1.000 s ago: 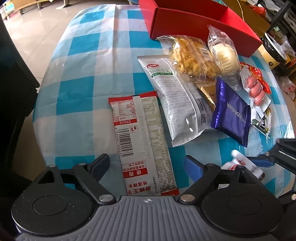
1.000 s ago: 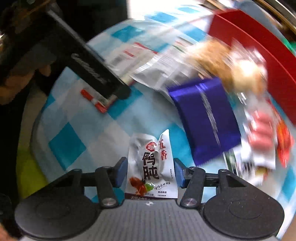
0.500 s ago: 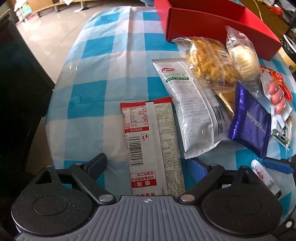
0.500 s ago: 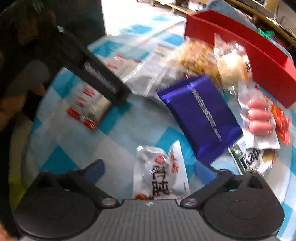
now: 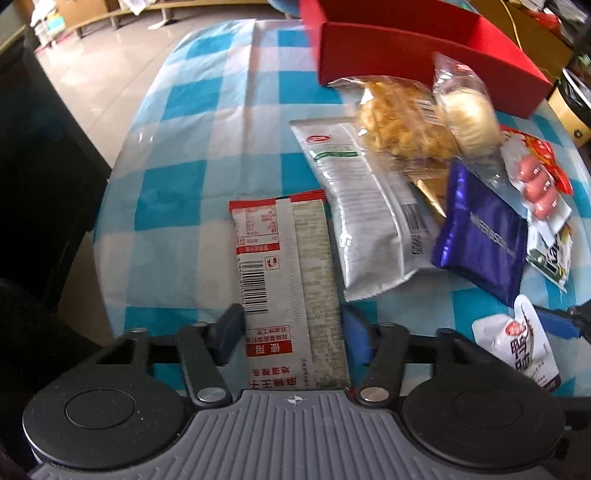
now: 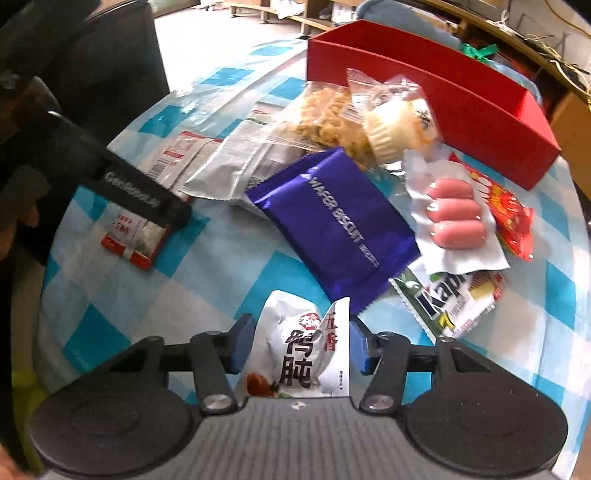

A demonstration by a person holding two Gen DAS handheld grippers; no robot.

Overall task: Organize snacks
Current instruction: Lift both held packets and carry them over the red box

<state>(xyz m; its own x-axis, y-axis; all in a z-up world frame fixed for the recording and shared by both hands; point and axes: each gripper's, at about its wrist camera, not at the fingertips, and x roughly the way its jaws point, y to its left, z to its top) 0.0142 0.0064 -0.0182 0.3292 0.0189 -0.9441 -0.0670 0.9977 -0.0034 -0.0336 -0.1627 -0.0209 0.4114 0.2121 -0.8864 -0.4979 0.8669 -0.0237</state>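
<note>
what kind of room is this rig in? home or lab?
Probably a lived-in home room, not a lab: a checked tablecloth under loose snack packets, a tiled floor beyond, and low wooden furniture cluttered with boxes and cables behind the red box.

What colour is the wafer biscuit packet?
Purple wafer biscuit packet, silver lettering; clearest in the right wrist view.

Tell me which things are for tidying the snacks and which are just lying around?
For the job:
red box
long red-and-white packet
white pouch
purple biscuit pack
sausage pack
muffin bag

Just lying about:
checked cloth
cardboard boxes
shelves
</note>
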